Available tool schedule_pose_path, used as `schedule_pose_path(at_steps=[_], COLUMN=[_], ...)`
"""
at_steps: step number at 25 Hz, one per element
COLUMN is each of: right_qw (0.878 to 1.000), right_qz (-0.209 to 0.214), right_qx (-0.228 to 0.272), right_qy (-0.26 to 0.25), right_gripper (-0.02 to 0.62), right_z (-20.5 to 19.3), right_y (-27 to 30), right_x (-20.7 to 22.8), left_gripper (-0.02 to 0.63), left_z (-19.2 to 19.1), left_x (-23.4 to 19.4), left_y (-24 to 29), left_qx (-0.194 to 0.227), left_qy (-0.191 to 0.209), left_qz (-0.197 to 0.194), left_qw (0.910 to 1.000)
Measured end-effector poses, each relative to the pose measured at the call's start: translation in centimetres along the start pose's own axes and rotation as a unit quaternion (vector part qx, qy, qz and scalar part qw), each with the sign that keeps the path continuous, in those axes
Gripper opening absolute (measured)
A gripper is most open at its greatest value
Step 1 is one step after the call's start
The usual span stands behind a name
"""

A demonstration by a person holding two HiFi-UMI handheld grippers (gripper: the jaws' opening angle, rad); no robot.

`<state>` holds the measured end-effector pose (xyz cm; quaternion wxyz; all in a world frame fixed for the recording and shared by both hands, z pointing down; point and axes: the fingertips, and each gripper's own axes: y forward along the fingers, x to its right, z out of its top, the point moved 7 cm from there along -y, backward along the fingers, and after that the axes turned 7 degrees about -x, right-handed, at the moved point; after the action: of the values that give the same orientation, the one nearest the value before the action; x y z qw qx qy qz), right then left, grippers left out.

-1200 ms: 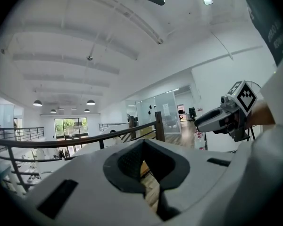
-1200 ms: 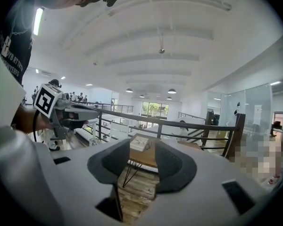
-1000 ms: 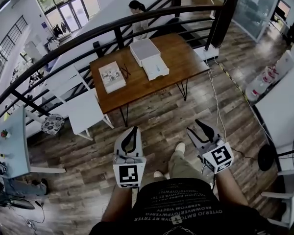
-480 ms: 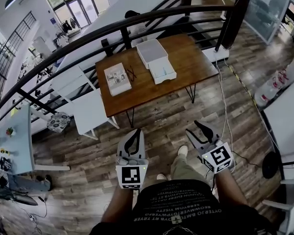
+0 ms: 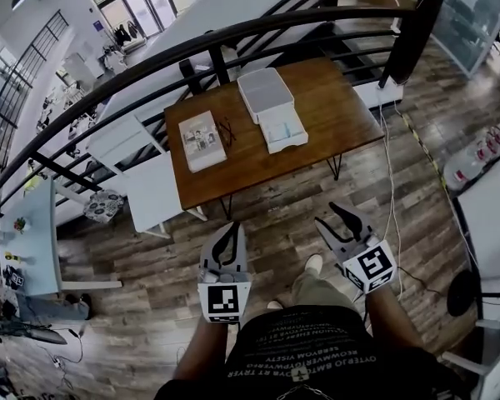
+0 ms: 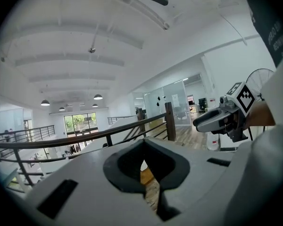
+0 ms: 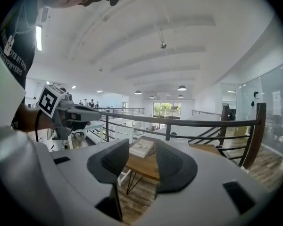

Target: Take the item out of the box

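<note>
My left gripper (image 6: pixel 144 149) has its fingers drawn together at the tips, leaving only a thin slit lower down between the dark pads, and it holds nothing. On my right gripper (image 7: pixel 142 145) the fingers stand clearly apart with nothing between them; through the gap I see the wooden table (image 7: pixel 148 168) ahead.

In the head view both grippers are held low in front of the person's body, over the plank floor (image 5: pixel 267 215), left gripper (image 5: pixel 230 226) and right gripper (image 5: pixel 329 215) side by side and pointing toward the table (image 5: pixel 325 98). Neither touches anything.

The white box (image 5: pixel 265 92) sits on the far part of the table, close to the black railing (image 5: pixel 233 38) and well apart from both grippers. Against its near end lies a shallower open white tray (image 5: pixel 283 132) with something pale blue inside; I cannot tell what it is. To the left on the same table lies a book (image 5: pixel 202 140), with a small dark object (image 5: pixel 226 129) between it and the tray.
</note>
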<state>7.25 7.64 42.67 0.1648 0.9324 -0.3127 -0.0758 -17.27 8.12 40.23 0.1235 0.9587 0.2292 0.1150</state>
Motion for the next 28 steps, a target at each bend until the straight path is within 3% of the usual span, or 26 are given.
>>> schedule_pose_path(at_steps=[15,28], right_qw=[0.999,0.998], right_qz=[0.026,0.057], right_qx=[-0.044,-0.008], right_qy=[0.002,0.014], right_gripper=[0.179,0.181], right_z=[0.8,0.6], right_y=[4.2,4.7], right_x=[9.1,15.5], left_gripper=[0.006,0.006], left_z=[2.6,6.9], left_x=[1.0,4.6], left_y=[10.6,17.6], left_qx=[-0.027,-0.014], left_qy=[-0.014,-0.015], left_qz=[-0.007,-0.006], left_qw=[0.9995,0.9998])
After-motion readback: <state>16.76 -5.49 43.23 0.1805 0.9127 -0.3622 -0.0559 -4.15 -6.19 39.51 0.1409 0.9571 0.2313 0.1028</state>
